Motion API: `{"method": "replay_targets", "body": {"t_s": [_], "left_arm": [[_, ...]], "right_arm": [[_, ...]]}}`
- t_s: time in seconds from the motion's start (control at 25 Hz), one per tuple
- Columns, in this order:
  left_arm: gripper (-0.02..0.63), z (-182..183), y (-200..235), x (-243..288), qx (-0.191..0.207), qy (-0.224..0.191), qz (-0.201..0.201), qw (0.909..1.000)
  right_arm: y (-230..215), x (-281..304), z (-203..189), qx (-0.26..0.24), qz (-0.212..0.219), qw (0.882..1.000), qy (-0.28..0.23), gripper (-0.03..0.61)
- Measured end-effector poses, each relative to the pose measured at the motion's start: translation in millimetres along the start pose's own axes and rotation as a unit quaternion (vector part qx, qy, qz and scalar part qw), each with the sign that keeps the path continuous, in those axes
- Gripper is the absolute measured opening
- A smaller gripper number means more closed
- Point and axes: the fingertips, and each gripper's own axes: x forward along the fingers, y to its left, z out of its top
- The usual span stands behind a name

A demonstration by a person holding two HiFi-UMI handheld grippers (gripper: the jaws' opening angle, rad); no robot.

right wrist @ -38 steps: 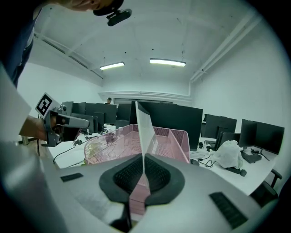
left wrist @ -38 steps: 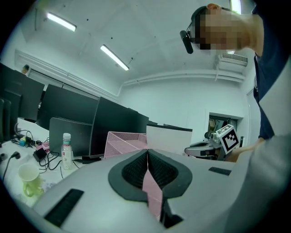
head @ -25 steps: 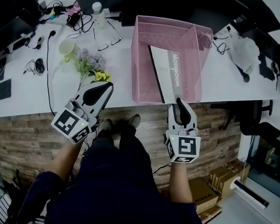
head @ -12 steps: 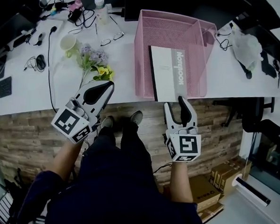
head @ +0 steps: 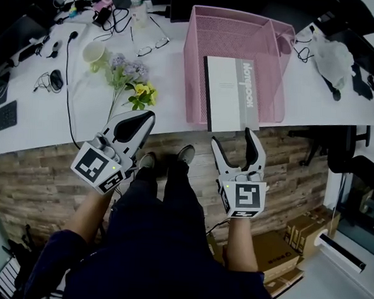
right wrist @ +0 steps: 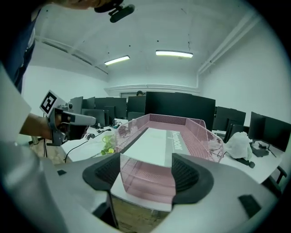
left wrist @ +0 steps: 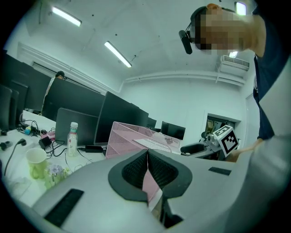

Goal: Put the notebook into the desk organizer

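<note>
Desk (head: 50,118) | notebook (head: 228,94) in organizer (head: 197,64) | long axis front-to-back | spine (head: 205,93) likely left

On the notebook (head: 231,95), upper middle of the head view, a grey strip (head: 248,86) carries the word "Notebook", printed sideways. Nothing else is readable.

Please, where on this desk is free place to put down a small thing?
Bare desk lies between the flowers and the pink organizer, and right of the organizer, before the white bag. The far left corner is crowded with cables, a bottle and glasses.
</note>
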Motion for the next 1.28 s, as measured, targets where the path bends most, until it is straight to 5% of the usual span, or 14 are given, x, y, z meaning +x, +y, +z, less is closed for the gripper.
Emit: {"method": "replay_targets", "body": {"t_s": [0.28, 1.28], "left_arm": [[0.028, 14, -12, -8, 0.016, -0.01, -0.009, 0.9998], [0.028, 71, -34, -8, 0.066, -0.043, -0.047, 0.9958]], "right_arm": [[-4, -18, 10, 0.029, -0.015, 0.999, -0.026, 0.339], [-13, -57, 71, 0.094, -0.036, 0.988, -0.117, 0.178]]}}
